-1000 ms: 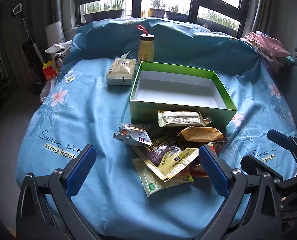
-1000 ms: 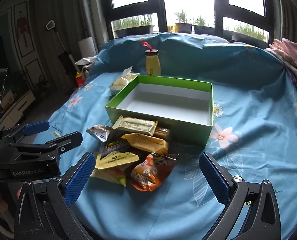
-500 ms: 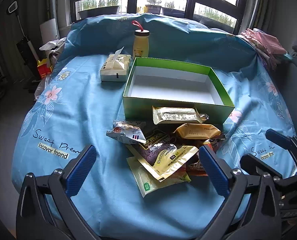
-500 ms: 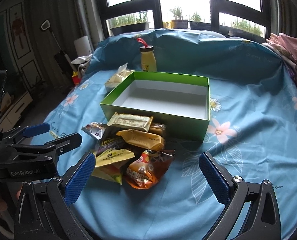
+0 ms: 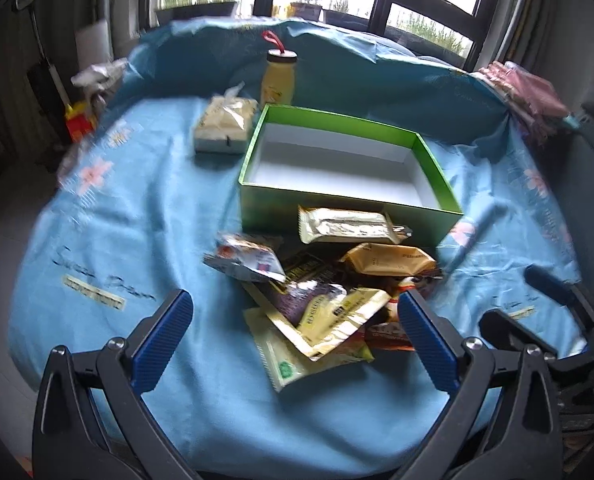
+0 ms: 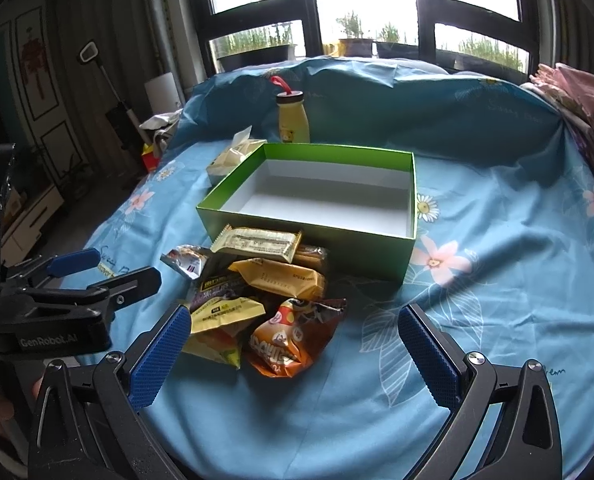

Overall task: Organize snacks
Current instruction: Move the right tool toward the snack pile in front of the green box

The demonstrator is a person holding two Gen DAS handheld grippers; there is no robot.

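The left gripper (image 5: pixel 295 334) hangs with its jaws spread wide, holding nothing, above the near edge of a heap of snack packets (image 5: pixel 321 280). The right gripper (image 6: pixel 293 350) is likewise spread and empty, with an orange packet (image 6: pixel 285 340) just inside its left finger. At twelve o'clock from the heap, touching it, sits an open green box (image 6: pixel 321 236) with a bare white floor. At eleven o'clock of the box lies a tissue pack (image 5: pixel 225 128), and beside that a yellow bottle (image 6: pixel 293 118) stands upright on the blue floral cloth (image 6: pixel 497 280).
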